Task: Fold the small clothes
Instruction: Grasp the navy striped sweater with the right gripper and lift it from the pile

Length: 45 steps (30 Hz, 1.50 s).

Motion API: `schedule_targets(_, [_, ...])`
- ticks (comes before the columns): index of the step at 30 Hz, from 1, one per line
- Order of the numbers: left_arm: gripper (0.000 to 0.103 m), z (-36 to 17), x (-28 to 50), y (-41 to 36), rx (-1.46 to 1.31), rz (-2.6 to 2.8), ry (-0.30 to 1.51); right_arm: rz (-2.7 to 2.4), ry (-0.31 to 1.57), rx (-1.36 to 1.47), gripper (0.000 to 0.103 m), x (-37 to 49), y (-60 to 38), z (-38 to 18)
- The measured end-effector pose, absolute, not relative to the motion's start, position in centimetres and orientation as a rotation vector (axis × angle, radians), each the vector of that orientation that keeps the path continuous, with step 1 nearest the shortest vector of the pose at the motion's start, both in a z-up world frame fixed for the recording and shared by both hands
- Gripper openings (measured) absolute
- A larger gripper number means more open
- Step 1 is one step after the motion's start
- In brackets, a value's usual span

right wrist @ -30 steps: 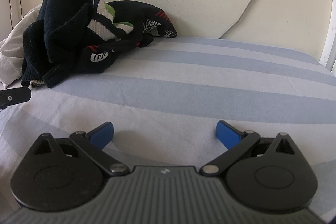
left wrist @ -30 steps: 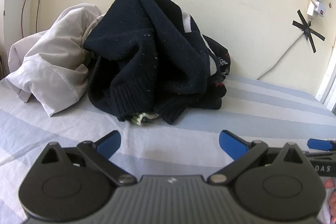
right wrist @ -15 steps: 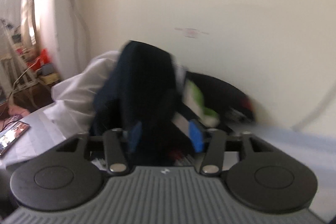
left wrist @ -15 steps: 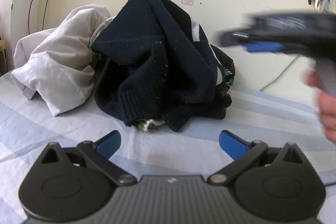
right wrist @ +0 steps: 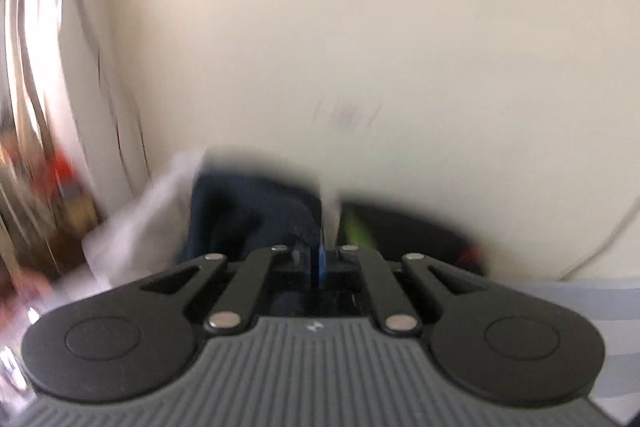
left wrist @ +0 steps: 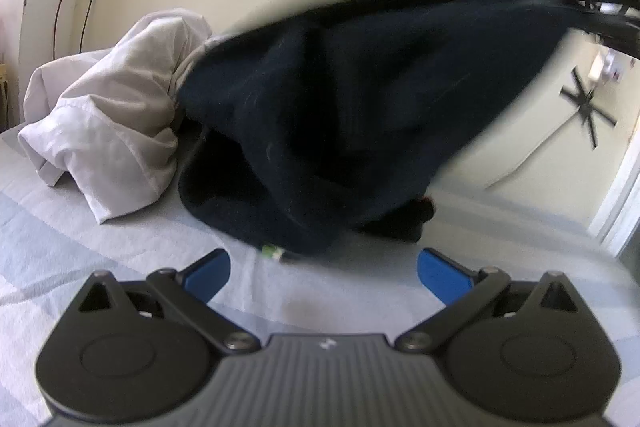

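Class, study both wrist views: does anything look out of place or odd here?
Nothing damaged or spilled. The dark navy sweater is stretched up from the heap beside the white garment, pinched by the right gripper; the left gripper is open.

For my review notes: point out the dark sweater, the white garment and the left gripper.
dark sweater [left wrist: 360, 115], left wrist view, its stretched middle.
white garment [left wrist: 112, 123], left wrist view, its crumpled front.
left gripper [left wrist: 324, 269], left wrist view, between the fingertips.

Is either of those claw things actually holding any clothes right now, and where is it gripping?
The right gripper is shut on the dark navy sweater, pinching an upper edge; the exact part is too blurred to tell. The left gripper is open and holds nothing.
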<state>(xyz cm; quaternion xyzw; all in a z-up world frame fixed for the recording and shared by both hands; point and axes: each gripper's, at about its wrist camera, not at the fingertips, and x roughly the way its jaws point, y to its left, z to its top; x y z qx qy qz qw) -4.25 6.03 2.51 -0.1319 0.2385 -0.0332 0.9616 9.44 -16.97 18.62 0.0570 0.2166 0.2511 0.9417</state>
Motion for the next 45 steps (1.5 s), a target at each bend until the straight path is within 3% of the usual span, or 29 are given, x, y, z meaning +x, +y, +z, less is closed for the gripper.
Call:
schedule_targets(5, [0.103, 3.3, -6.1, 8.5, -0.396, -0.133, 0.399, 0.471, 0.353, 0.176, 0.006, 0.2, -29.3, 23.6])
schedule_targets(11, [0.103, 4.2, -6.6, 11.0, -0.442, -0.117, 0.424, 0.587, 0.322, 0.090, 0.011, -13.5, -38.9, 21.2])
schedule_targets(13, [0.103, 4.6, -5.7, 11.0, -0.433, -0.108, 0.452, 0.526, 0.247, 0.096, 0.034, -17.1, -41.7, 19.9])
schedule_targets(14, [0.103, 4.9, -5.1, 10.6, -0.422, -0.104, 0.470, 0.473, 0.210, 0.141, 0.058, -17.9, -43.3, 19.3])
schedule_targets(15, [0.103, 5.1, -4.5, 10.1, -0.413, -0.108, 0.488, 0.435, 0.188, 0.200, 0.065, -18.1, -44.7, 19.0])
schedule_targets(19, [0.103, 5.7, -2.1, 6.4, -0.366, -0.172, 0.537, 0.303, 0.249, 0.329, 0.064, -14.6, -47.8, 16.0])
schedule_targets(24, [0.101, 5.2, 1.9, 0.6, -0.357, -0.271, 0.657, 0.267, 0.511, 0.339, 0.063, -5.4, -45.3, 9.1])
schedule_targets(25, [0.086, 4.7, 2.6, -0.4, -0.345, -0.274, 0.675, 0.283, 0.567, 0.361, 0.063, -3.7, -44.7, 7.6])
schedule_targets(26, [0.050, 4.3, 3.2, -1.5, -0.316, -0.277, 0.694, 0.298, 0.615, 0.376, 0.063, -2.7, -44.1, 6.4])
schedule_targets(28, [0.012, 4.0, 3.4, -2.3, -0.268, -0.256, 0.717, 0.337, 0.689, 0.391, 0.063, -0.8, -41.7, 4.5])
schedule_targets(31, [0.011, 5.0, 0.9, -0.2, -0.306, -0.276, 0.660, 0.426, 0.761, 0.412, 0.060, 1.3, -38.4, 3.6])
schedule_targets(32, [0.011, 5.6, -0.7, 1.0, -0.305, -0.279, 0.630, 0.495, 0.783, 0.427, 0.037, 1.2, -37.4, 3.8])
schedule_targets(33, [0.011, 6.1, -2.3, 2.3, -0.313, -0.287, 0.606, 0.565, 0.797, 0.434, 0.020, 1.2, -36.5, 3.9])
schedule_targets(37, [0.015, 6.4, -10.9, 7.7, -0.329, -0.311, 0.570, 0.876, 0.765, 0.374, 0.023, -2.0, -33.1, 6.5])
schedule_targets(39, [0.034, 5.9, -13.4, 9.8, -0.357, -0.306, 0.609, 1.031, 0.762, 0.328, 0.029, -3.4, -31.8, 7.6])
schedule_targets(41, [0.088, 5.9, -14.9, 11.6, -0.385, -0.226, 0.612, 1.084, 0.721, 0.283, 0.029, -4.6, -31.7, 8.5])
schedule_targets(43, [0.101, 6.7, -15.4, 12.8, -0.368, -0.142, 0.543, 1.060, 0.677, 0.281, 0.036, -4.5, -32.6, 9.1])
schedule_targets(45, [0.102, 7.7, -13.5, 13.5, -0.361, -0.103, 0.507, 0.976, 0.651, 0.293, 0.043, -3.1, -33.5, 8.8])
